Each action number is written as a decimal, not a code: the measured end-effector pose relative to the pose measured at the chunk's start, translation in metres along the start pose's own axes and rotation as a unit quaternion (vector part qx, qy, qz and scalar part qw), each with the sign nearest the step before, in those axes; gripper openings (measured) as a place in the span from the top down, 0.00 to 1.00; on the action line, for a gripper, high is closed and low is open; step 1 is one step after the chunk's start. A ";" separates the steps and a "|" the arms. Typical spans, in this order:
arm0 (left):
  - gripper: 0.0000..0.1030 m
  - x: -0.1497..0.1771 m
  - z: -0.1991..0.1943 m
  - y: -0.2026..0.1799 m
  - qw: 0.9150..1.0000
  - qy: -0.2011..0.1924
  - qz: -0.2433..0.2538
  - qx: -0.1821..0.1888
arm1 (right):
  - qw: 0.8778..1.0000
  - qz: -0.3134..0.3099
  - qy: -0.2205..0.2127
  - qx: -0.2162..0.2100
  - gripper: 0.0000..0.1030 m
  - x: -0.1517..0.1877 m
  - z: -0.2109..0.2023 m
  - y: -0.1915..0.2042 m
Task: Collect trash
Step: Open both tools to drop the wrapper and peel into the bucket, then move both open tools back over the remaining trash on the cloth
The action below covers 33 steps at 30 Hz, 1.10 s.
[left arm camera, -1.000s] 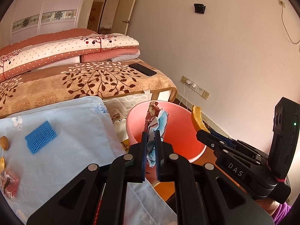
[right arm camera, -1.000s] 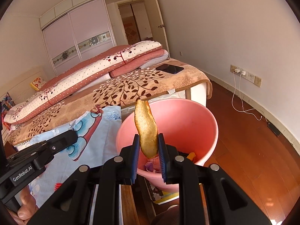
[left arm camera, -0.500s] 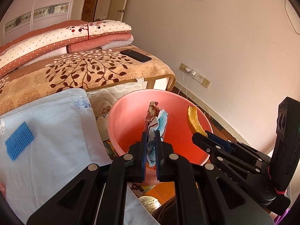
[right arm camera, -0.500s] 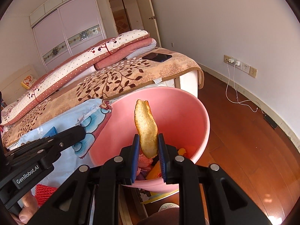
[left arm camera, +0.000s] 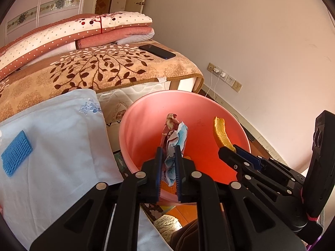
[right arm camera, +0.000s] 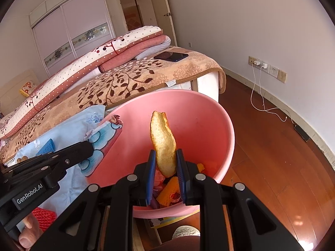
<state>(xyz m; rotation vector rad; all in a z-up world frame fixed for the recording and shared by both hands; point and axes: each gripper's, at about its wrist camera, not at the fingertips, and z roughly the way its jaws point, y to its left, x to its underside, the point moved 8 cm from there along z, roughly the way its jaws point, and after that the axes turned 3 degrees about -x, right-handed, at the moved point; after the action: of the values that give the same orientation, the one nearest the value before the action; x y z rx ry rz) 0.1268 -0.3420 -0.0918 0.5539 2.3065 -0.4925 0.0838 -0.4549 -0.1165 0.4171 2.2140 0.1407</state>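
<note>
A pink plastic bin [left arm camera: 142,133] stands on the floor beside the bed, with orange and yellow scraps [right arm camera: 169,190] at its bottom. My left gripper [left arm camera: 168,148] hangs over the bin's near rim. Its jaws are opening, and a crumpled blue and red wrapper [left arm camera: 174,129] still stands upright between the pads, touching both. My right gripper [right arm camera: 165,151] is shut on a curved yellow peel [right arm camera: 163,138] above the bin [right arm camera: 199,121]. The left gripper [right arm camera: 90,146] and its wrapper [right arm camera: 108,127] show at the left of the right wrist view. The right gripper [left arm camera: 227,149] and its peel [left arm camera: 219,131] show at the right of the left wrist view.
A pale blue cloth [left arm camera: 52,146] to the left carries a blue mesh pad [left arm camera: 16,153] and a red mesh piece [right arm camera: 44,215]. A phone [left arm camera: 157,51] lies on the bed's leaf-patterned blanket. A charger cable [right arm camera: 263,104] trails over the wooden floor at right. A person's hand [right arm camera: 27,236] holds the left gripper.
Both grippers have moved forward and down over the bin, which now fills more of each view. The gap between the left jaws has widened slightly around the wrapper.
</note>
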 end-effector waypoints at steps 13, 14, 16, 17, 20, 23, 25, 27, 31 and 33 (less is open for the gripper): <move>0.71 0.000 -0.002 0.002 1.000 0.001 -0.009 0.003 | 1.000 0.001 -0.004 0.012 0.75 0.000 0.001 -0.004; 0.71 -0.001 -0.003 0.002 1.000 -0.001 -0.008 0.003 | 1.000 0.000 -0.005 0.014 0.72 0.000 0.001 -0.004; 0.71 -0.002 -0.005 0.001 1.000 -0.004 -0.006 0.002 | 1.000 -0.001 -0.011 0.014 0.65 -0.001 -0.002 -0.004; 0.71 -0.002 -0.006 0.001 1.000 -0.005 -0.006 0.002 | 1.000 -0.003 -0.012 0.016 0.65 -0.001 -0.003 -0.004; 0.71 -0.003 -0.011 0.002 1.000 -0.009 -0.008 0.001 | 1.000 -0.006 -0.014 0.017 0.65 -0.002 -0.007 -0.002; 0.71 -0.004 -0.017 0.002 1.000 -0.016 -0.008 0.000 | 1.000 -0.009 -0.016 0.015 0.65 -0.001 -0.013 0.001; 0.71 -0.006 -0.022 0.003 1.000 -0.021 -0.007 -0.002 | 1.000 -0.011 -0.018 0.014 0.65 -0.001 -0.017 0.003; 0.71 -0.007 -0.028 0.003 1.000 -0.026 -0.007 -0.004 | 1.000 -0.011 -0.019 0.011 0.64 0.000 -0.022 0.006; 0.71 -0.006 -0.040 0.006 0.999 -0.034 -0.007 -0.008 | 1.000 -0.011 -0.022 0.001 0.64 0.002 -0.036 0.016; 0.71 -0.006 -0.046 0.007 0.999 -0.038 -0.008 -0.010 | 1.000 -0.012 -0.023 -0.004 0.64 0.004 -0.043 0.020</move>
<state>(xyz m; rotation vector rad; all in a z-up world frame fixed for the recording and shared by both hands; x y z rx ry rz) 0.1096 -0.3150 -0.0581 0.4996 2.2421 -0.4893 0.0534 -0.4325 -0.0879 0.3839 2.1710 0.1262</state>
